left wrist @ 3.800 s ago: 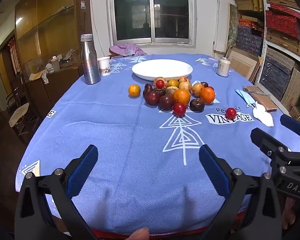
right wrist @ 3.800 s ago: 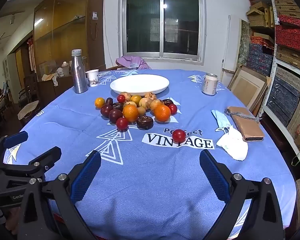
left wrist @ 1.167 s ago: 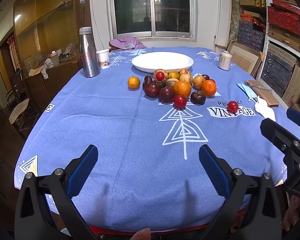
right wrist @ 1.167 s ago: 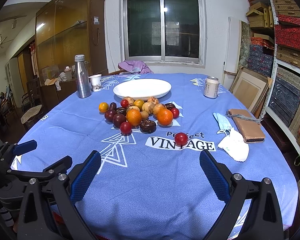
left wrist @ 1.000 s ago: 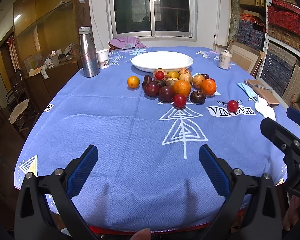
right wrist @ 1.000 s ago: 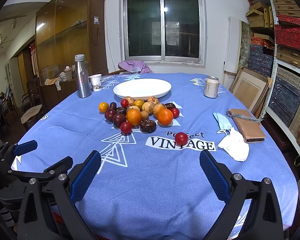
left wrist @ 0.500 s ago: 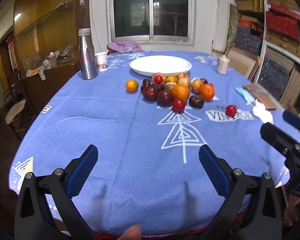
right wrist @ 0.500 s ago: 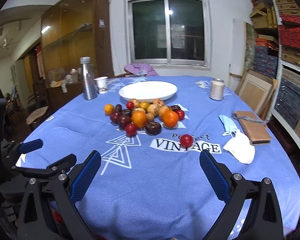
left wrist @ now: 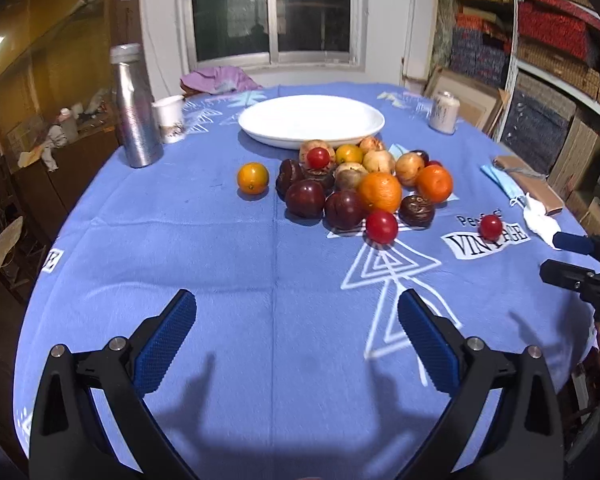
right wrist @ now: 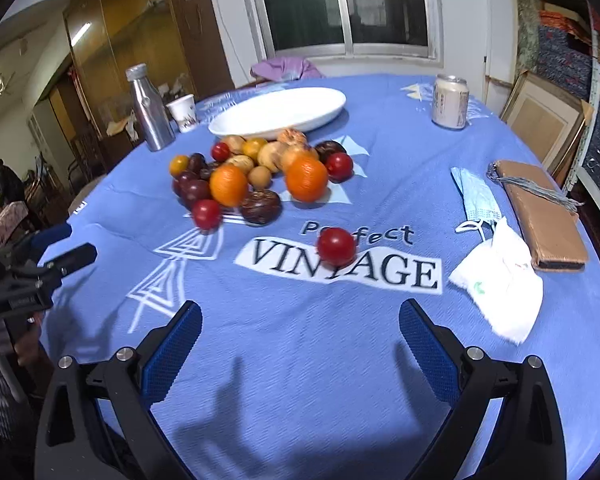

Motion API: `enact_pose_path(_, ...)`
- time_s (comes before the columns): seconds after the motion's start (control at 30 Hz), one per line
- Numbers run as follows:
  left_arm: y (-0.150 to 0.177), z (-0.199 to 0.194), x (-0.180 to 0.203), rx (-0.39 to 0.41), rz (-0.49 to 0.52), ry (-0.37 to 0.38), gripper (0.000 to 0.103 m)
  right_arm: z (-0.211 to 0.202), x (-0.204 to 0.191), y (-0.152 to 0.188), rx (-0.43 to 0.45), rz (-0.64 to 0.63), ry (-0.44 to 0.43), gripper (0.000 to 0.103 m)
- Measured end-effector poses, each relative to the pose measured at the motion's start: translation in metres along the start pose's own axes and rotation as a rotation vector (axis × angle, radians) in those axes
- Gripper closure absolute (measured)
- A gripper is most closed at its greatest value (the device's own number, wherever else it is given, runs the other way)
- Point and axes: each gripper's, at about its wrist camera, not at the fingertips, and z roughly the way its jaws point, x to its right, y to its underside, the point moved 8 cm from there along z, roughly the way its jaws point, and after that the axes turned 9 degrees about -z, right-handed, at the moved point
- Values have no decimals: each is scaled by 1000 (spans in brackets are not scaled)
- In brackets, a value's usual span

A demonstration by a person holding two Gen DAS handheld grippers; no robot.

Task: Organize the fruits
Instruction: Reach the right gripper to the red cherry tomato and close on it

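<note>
Fruit pile [left wrist: 356, 184] at 12 o'clock: oranges, dark plums, red tomatoes. Left gripper [left wrist: 296, 340], right gripper [right wrist: 300, 340] gaping wide, empty.

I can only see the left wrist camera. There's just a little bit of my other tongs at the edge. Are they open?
Observer: Yes. The right tongs are wide open with nothing between them.
Operator: Is any fruit hiding behind the oranges?
Observer: Yes. A red fruit and a dark fruit sit side by side just behind the orange nearest the can. Your view mostly hides them.
</note>
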Motion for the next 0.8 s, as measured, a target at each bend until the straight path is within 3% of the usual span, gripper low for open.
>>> enact_pose_path(0.17, -17, 56, -5, -131, 16, -22, 4, 20, 18, -11, -33, -26, -10, 3)
enact_pose_path(0.3, -18, 90, -7, -192, 55, -71, 4, 35, 22, -20, -46, -85, -15, 3)
enact_pose_path(0.43, -16, 110, -8, -229, 54, -45, 4, 49, 18, -29, -67, -165, -18, 4)
enact_pose_path(0.6, -15, 113, -11, -240, 42, 7, 4, 63, 19, -36, -100, -173, -80, 31)
enact_pose_path(0.73, -15, 113, -11, -240, 40, 10, 4, 74, 19, -31, -142, -206, -68, 37)
enact_pose_path(0.8, -13, 112, -11, -241, 38, 12, 4, 77, 19, -28, -156, -202, -80, 63)
